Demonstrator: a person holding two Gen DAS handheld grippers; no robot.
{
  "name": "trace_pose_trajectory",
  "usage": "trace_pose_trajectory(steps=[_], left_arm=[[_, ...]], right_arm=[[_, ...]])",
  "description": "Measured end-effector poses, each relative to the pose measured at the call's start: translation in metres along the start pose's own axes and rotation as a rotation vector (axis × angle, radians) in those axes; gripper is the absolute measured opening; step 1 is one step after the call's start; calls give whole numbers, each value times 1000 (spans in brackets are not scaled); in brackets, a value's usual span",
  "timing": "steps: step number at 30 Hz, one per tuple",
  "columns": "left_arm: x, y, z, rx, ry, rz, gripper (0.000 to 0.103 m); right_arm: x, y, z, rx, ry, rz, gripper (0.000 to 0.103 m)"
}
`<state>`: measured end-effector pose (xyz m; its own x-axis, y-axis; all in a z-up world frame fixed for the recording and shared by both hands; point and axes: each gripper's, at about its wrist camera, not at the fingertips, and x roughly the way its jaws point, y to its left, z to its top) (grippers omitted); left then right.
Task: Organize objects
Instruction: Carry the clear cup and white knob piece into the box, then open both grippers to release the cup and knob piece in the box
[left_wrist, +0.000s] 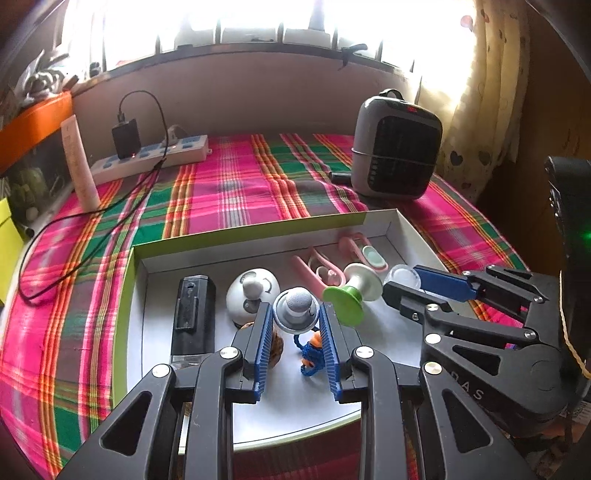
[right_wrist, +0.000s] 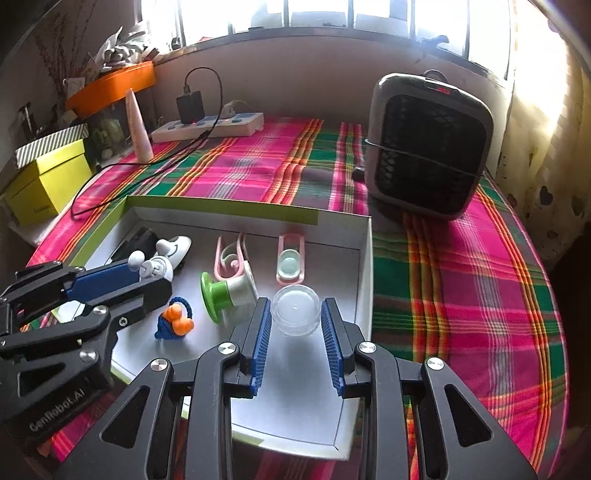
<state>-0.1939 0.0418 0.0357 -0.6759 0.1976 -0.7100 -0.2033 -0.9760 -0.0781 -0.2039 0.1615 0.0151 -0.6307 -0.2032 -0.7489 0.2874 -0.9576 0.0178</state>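
A white box tray lies on the plaid cloth. My left gripper is shut on a small grey-and-white round toy, held over the tray's middle. My right gripper is shut on a clear round plastic pot near the tray's right wall. In the tray lie a black device, a white egg-shaped toy, a green-and-white spool, two pink clips and a blue-and-orange knitted charm.
A grey fan heater stands behind the tray at the right. A power strip with a black charger and trailing cable lies at the back left, beside a pink tube. A yellow box sits far left.
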Motion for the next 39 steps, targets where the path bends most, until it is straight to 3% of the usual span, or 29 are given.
trace_pose_trajectory(steps=[39], left_arm=[[13, -1, -4, 20, 18, 36, 24]], right_arm=[[5, 11, -5, -45, 0, 8, 30]])
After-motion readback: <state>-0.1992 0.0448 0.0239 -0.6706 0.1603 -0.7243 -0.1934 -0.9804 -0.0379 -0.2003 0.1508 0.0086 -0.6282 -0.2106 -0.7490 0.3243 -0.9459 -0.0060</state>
